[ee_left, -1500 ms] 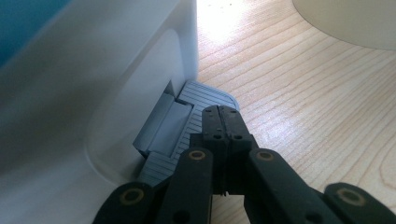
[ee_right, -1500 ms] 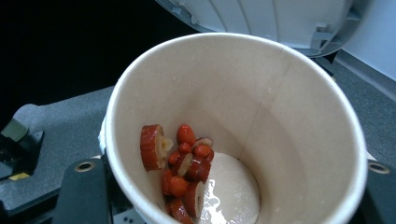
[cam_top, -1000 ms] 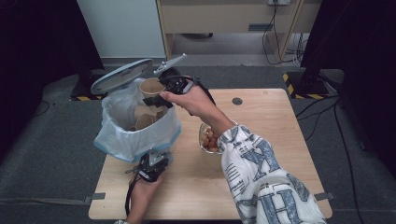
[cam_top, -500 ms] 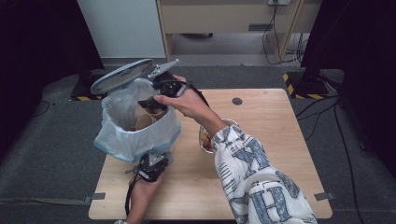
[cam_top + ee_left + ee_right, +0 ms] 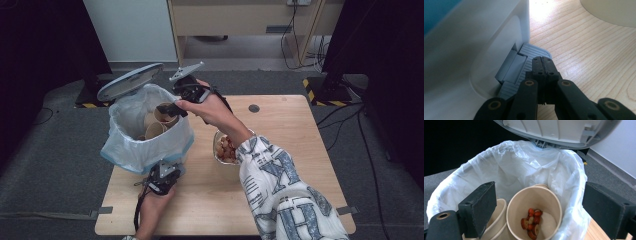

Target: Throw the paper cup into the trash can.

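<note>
A pedal bin (image 5: 150, 150) with a white liner (image 5: 524, 165) stands at the table's left, its grey lid (image 5: 130, 82) raised. My left gripper (image 5: 162, 175) is shut, with nothing between its jaws, and its tip (image 5: 543, 62) rests on the bin's grey pedal (image 5: 529, 53). My right gripper (image 5: 170, 107) hovers over the bin's mouth. Its jaws have just been opening and stand wide apart (image 5: 540, 195). Below them a paper cup (image 5: 534, 202) with red food scraps lies in the liner, free of the pads, beside other stacked cups (image 5: 499, 212).
A bowl of brown food (image 5: 226, 149) sits mid-table under my right forearm; its pale rim (image 5: 611, 12) is at the top right of the left gripper view. A small dark disc (image 5: 254, 108) lies at the table's far side. Cables run over the floor behind.
The right gripper carried the paper cup left over the bin, then opened. The cup has dropped into the liner. The left gripper stayed on the pedal.
</note>
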